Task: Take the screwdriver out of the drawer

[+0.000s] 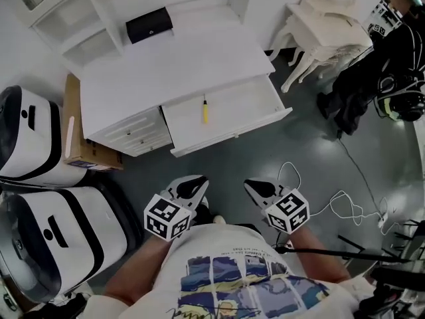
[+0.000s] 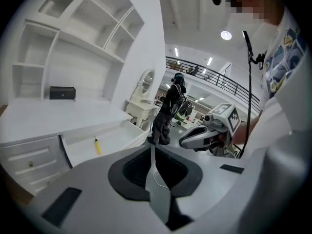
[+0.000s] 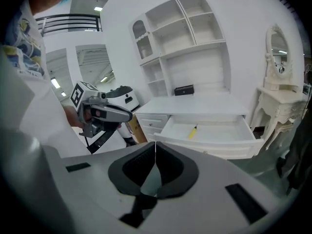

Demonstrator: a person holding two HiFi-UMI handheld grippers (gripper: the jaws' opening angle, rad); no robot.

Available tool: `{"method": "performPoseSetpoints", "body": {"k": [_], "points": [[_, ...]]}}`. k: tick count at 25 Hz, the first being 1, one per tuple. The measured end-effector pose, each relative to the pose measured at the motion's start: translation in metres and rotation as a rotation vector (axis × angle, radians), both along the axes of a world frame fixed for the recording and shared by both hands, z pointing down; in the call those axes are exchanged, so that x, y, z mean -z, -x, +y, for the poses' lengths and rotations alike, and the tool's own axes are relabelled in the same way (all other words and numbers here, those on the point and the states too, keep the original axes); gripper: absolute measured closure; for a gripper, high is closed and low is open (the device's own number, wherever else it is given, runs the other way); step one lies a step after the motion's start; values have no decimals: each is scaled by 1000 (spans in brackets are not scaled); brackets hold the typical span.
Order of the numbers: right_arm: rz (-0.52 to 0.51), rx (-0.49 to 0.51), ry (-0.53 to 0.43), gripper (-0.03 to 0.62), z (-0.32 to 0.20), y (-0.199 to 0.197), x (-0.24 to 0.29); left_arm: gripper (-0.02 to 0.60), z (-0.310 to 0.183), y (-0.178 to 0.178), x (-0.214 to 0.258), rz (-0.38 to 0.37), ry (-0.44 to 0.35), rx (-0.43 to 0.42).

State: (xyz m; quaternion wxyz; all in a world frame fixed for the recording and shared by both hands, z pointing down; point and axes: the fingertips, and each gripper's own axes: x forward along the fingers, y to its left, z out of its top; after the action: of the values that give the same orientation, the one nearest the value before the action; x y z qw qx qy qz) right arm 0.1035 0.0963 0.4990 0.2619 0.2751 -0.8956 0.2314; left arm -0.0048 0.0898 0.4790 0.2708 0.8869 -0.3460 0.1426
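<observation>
- My left gripper (image 1: 193, 185) sits low in the head view, close to the person's body. Its own view shows the jaws pressed together with nothing between them.
- My right gripper (image 1: 255, 189) is just beside it at 3 o'clock, jaws likewise closed on nothing.
- The drawer (image 1: 247, 109) stands pulled out from the white desk (image 1: 199, 55), at 12 o'clock from both grippers and well apart from them.
- The yellow screwdriver (image 1: 205, 110) lies flat on the drawer floor, left of its middle, its length running roughly 12 to 6 o'clock. Neither gripper touches it.
- A small black box (image 1: 149, 24) rests on the desk top at 11 o'clock from the screwdriver.
- A cardboard box (image 1: 78, 141) leans against the desk at 9 o'clock.
- A white cable (image 1: 340, 205) loops over the grey floor at 3 o'clock from my right gripper.
</observation>
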Motion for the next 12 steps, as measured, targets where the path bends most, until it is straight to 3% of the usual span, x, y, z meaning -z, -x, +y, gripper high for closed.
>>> {"method": "performPoseSetpoints", "body": {"k": [7,12], "points": [[-4,-89,-19,568,-69,12,8,565,-78,7,-32,15,62,-51],[3,-84,-4,568,-101,11,3,537,-118,17,-69,-3,148,31]]}}
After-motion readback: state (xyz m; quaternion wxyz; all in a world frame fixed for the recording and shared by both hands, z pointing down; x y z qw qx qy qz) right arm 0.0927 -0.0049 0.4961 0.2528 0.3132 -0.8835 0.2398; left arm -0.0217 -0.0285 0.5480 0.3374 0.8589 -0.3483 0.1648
